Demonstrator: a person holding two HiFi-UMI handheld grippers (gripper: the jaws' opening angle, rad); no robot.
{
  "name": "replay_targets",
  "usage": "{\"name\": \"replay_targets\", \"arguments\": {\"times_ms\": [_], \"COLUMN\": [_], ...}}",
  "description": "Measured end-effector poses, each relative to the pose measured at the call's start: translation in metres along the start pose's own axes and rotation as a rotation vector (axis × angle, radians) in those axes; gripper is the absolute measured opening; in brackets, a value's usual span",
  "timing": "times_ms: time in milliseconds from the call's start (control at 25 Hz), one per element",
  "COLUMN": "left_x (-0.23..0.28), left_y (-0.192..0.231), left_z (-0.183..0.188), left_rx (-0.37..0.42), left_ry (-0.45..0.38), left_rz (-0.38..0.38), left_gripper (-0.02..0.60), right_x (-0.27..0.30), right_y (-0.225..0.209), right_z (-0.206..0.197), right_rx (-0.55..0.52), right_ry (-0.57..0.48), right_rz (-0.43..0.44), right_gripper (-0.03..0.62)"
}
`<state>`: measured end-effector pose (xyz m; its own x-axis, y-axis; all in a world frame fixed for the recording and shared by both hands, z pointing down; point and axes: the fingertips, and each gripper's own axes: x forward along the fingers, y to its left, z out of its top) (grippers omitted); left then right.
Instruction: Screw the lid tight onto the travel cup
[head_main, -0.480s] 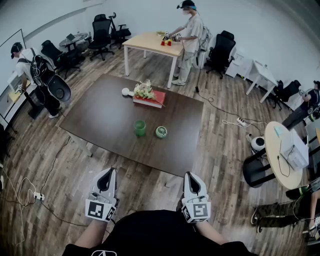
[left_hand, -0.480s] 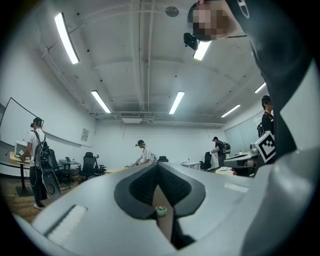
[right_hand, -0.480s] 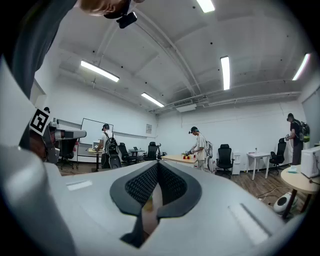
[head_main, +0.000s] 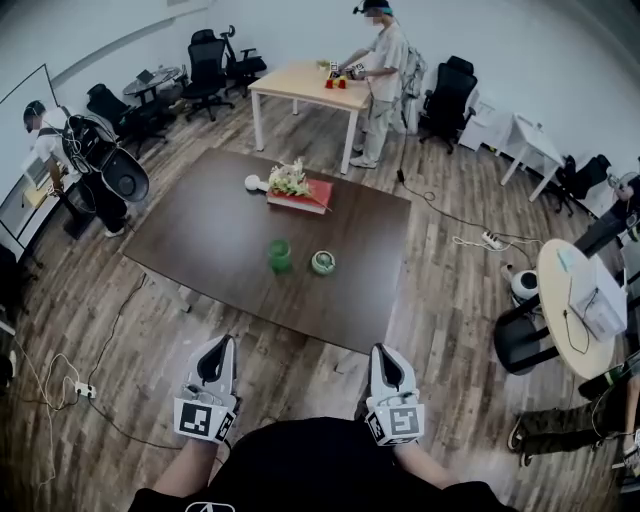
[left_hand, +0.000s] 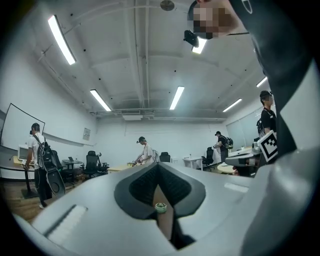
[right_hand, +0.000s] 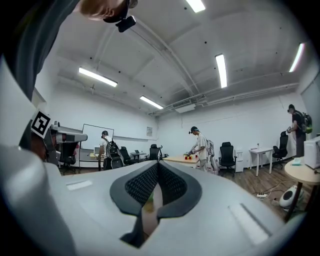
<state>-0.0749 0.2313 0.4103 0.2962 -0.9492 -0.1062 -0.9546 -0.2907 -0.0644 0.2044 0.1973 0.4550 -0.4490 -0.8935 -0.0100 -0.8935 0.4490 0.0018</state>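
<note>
Both your claws, left gripper (head_main: 214, 347) and right gripper (head_main: 386, 352), are pinched closed on nothing, short of the table's (head_main: 190, 235) near edge. Mid-table: one green cup (head_main: 280, 255), one lid (head_main: 322, 263) just beside it. Probably light, stiff, slick plastic, so clamp the cup's wall and pinch the lid's rim.

i count two grippers: the left gripper (head_main: 218, 343) and the right gripper (head_main: 381, 349). the one dark table (head_main: 200, 235) carries one green cup (head_main: 279, 255), one lid (head_main: 322, 263), one red tray (head_main: 303, 198) and one small white thing (head_main: 251, 183). i make out two standing people, a person at the left wall (head_main: 62, 150) and a person at the light table (head_main: 382, 72).
</note>
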Motion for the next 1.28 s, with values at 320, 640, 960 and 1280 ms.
{"name": "replay_targets", "arguments": {"times_ms": [320, 640, 960, 1280], "left_x": [0.014, 0.059, 0.165, 0.245], "left_y": [-0.015, 0.021, 0.100, 0.162], "left_z": [-0.002, -0.014, -0.029, -0.041], "left_rx": [0.030, 0.012, -0.043, -0.072], "left_ry": [0.020, 0.017, -0.046, -0.079], "left_rz": [0.052, 0.049, -0.049, -0.152], "left_gripper": [0.000, 0.000, 0.000, 0.000], "right_x": [0.013, 0.070, 0.173, 0.257], "right_y": [-0.012, -0.026, -0.032, -0.027], "right_z": [-0.012, -0.016, 0.006, 0.019], "right_rx": [0.036, 0.009, -0.050, -0.072], "right_ry": [-0.022, -0.005, 0.003, -0.003], "right_rz": [0.059, 0.041, -0.067, -0.162], "right_gripper": [0.008, 0.008, 0.008, 0.008]}}
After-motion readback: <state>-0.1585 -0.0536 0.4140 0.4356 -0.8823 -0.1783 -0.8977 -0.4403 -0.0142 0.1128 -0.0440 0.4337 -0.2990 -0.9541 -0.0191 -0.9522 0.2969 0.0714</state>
